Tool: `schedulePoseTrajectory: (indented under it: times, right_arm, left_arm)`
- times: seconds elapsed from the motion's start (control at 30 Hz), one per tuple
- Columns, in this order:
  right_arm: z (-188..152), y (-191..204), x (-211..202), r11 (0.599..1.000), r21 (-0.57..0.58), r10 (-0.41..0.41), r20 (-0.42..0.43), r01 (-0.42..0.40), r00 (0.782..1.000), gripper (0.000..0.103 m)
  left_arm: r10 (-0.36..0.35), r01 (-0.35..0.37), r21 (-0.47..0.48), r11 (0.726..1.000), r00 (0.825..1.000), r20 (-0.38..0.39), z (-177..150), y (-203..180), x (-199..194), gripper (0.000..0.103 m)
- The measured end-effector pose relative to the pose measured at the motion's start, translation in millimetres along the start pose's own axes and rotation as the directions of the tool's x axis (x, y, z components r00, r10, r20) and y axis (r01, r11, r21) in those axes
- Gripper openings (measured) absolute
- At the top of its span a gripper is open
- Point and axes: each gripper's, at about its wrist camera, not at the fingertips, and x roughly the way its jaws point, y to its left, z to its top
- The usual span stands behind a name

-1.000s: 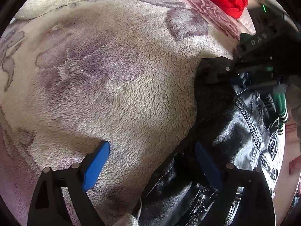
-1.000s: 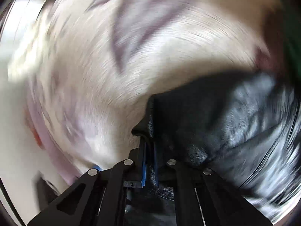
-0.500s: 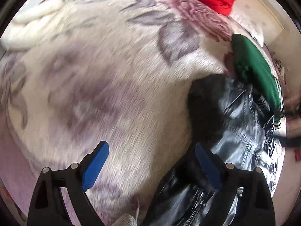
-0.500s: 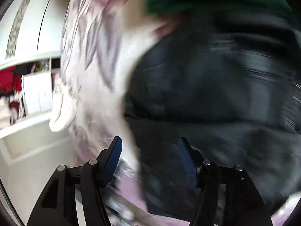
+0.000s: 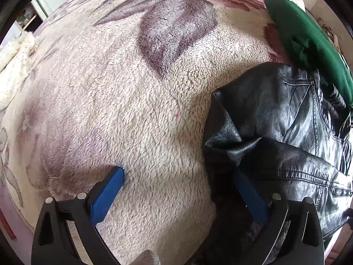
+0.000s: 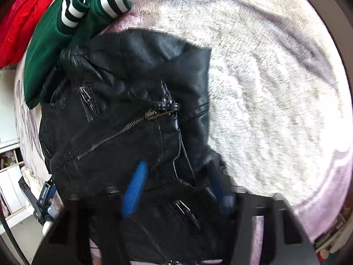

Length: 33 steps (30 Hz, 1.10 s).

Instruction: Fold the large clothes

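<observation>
Partly, the black leather jacket (image 6: pixel 123 114) runs off the lower edge of the right wrist view, where the right gripper (image 6: pixel 176 190) is motion-blurred. The jacket lies crumpled, zip exposed, on a fleecy floral blanket (image 5: pixel 132 110), its top against a green garment (image 6: pixel 48 44). Both grippers point steeply downward. The right gripper's jaws are closing above the leather. The left gripper (image 5: pixel 178 190) opens wide, one pad on blanket, one on jacket.
</observation>
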Motion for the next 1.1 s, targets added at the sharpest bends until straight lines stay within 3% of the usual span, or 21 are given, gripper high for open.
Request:
schedulePoseTrajectory:
  times: [0.07, 0.23, 0.3, 0.37, 0.47, 0.53, 0.6, 0.73, 0.83, 0.93, 1.0, 1.03, 1.1]
  right_arm:
    - [1.2, -2.0, 5.4, 0.998, -0.013, -0.055, 0.027, 0.055, 0.998, 0.016]
    - [12.0, -11.4, 14.4, 0.999, -0.032, -0.017, -0.034, 0.016, 0.999, 0.018]
    - [13.7, -11.5, 2.6, 0.997, -0.080, -0.004, -0.057, -0.001, 0.998, 0.040]
    - [10.9, -17.7, -16.3, 0.993, -0.120, 0.002, -0.058, -0.009, 0.998, 0.051]
    - [-1.2, -40.8, -46.6, 0.986, -0.168, 0.003, -0.077, -0.016, 0.997, 0.051]
    - [-10.9, -63.2, -63.8, 0.981, -0.193, -0.015, -0.088, -0.002, 0.996, 0.051]
    - [-20.2, -85.7, -81.0, 0.975, -0.220, -0.056, -0.098, 0.034, 0.994, 0.051]
    - [-40.0, -134.2, -106.1, 0.963, -0.259, -0.110, -0.133, 0.073, 0.985, 0.056]
    - [-52.7, -171.9, -125.4, 0.959, -0.264, -0.141, -0.125, 0.105, 0.982, 0.069]
    - [-57.1, -213.7, -134.6, 0.964, -0.228, -0.166, -0.119, 0.136, 0.979, 0.069]
    - [-57.0, -239.4, -131.1, 0.972, -0.182, -0.175, -0.123, 0.151, 0.977, 0.069]
    - [-53.1, -251.6, -128.3, 0.975, -0.154, -0.178, -0.130, 0.157, 0.975, 0.069]
    - [-42.1, -267.0, -117.4, 0.979, -0.117, -0.183, -0.143, 0.167, 0.973, 0.069]
  left_arm:
    - [0.013, -0.013, 0.008, 1.000, 1.000, -0.001, 1.1, -2.5, 0.1, 0.103]
    - [0.128, -0.131, 0.047, 0.990, 0.990, 0.053, 1.6, -18.7, -33.3, 0.103]
    - [0.168, -0.173, 0.055, 0.983, 0.981, 0.094, -5.4, -27.1, -60.2, 0.103]
    - [0.214, -0.223, 0.059, 0.973, 0.967, 0.140, -23.3, -43.3, -96.5, 0.103]
    - [0.301, -0.323, 0.101, 0.941, 0.936, 0.184, -63.5, -82.5, -140.3, 0.103]
    - [0.331, -0.355, 0.132, 0.926, 0.928, 0.174, -95.2, -114.5, -159.8, 0.103]
    - [0.321, -0.340, 0.180, 0.923, 0.939, 0.125, -136.9, -160.5, -173.7, 0.103]
    - [0.222, -0.215, 0.241, 0.946, 0.975, -0.004, -210.5, -238.9, -178.8, 0.103]
    - [0.194, -0.161, 0.305, 0.939, 0.977, -0.083, -256.0, -300.8, -161.1, 0.103]
    - [0.240, -0.192, 0.408, 0.893, 0.968, -0.069, -294.9, -354.2, -131.8, 0.103]
    - [0.302, -0.259, 0.491, 0.832, 0.953, -0.010, -319.5, -387.8, -107.6, 0.103]
    - [0.344, -0.301, 0.537, 0.788, 0.939, 0.021, -332.5, -403.9, -88.1, 0.103]
    - [0.410, -0.362, 0.574, 0.735, 0.911, 0.050, -347.7, -417.6, -65.8, 0.103]
